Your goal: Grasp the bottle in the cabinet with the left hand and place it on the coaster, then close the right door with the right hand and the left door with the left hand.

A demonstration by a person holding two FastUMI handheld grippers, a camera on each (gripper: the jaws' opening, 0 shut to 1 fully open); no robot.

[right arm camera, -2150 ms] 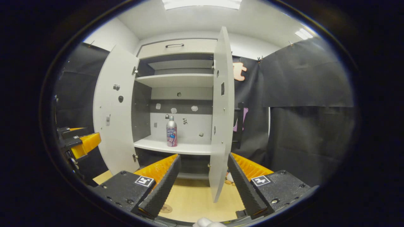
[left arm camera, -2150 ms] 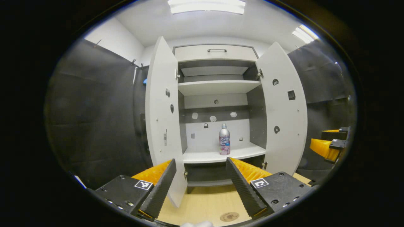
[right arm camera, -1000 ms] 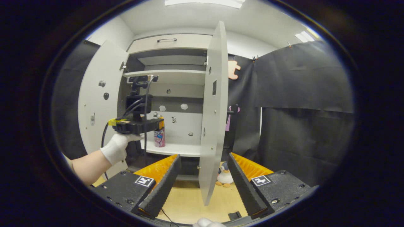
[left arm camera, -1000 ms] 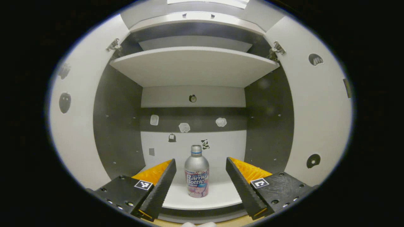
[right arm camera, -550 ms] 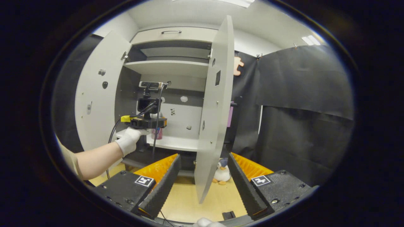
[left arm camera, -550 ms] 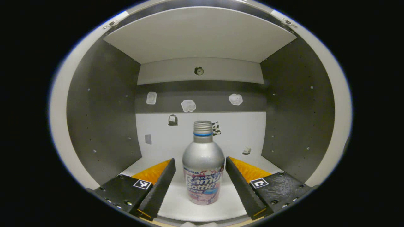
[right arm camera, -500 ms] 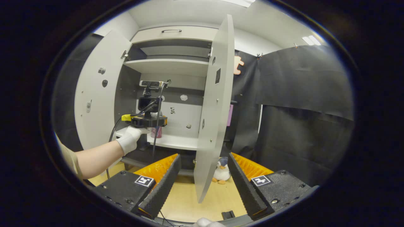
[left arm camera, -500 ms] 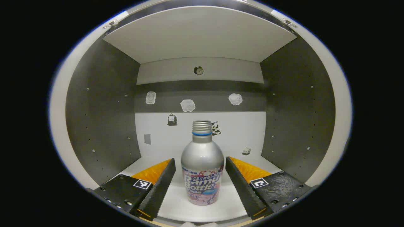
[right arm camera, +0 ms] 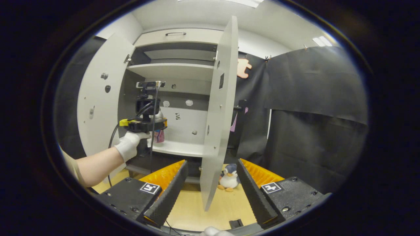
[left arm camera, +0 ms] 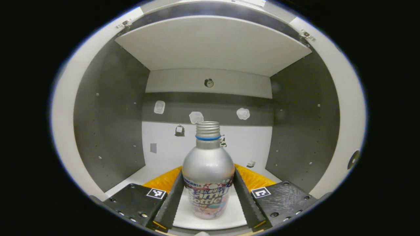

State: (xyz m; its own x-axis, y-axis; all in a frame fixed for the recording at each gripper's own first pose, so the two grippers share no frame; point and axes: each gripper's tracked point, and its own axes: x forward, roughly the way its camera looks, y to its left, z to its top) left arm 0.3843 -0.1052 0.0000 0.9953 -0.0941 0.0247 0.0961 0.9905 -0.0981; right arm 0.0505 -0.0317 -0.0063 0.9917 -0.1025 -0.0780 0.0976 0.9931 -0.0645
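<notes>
In the left gripper view our left gripper (left arm camera: 208, 203) has narrowed since half a second ago: both fingers now press the sides of the bottle (left arm camera: 208, 177), which stands upright at lower centre on the cabinet shelf (left arm camera: 210, 220) and looms larger than before. In the right gripper view, our gloved left hand (right arm camera: 130, 143) at centre left keeps its gripper inside the cabinet (right arm camera: 174, 70). Our right gripper (right arm camera: 208, 196) stays spread wide at the bottom, the right door's (right arm camera: 218, 111) edge above its gap, a toy penguin (right arm camera: 227, 177) beyond.
</notes>
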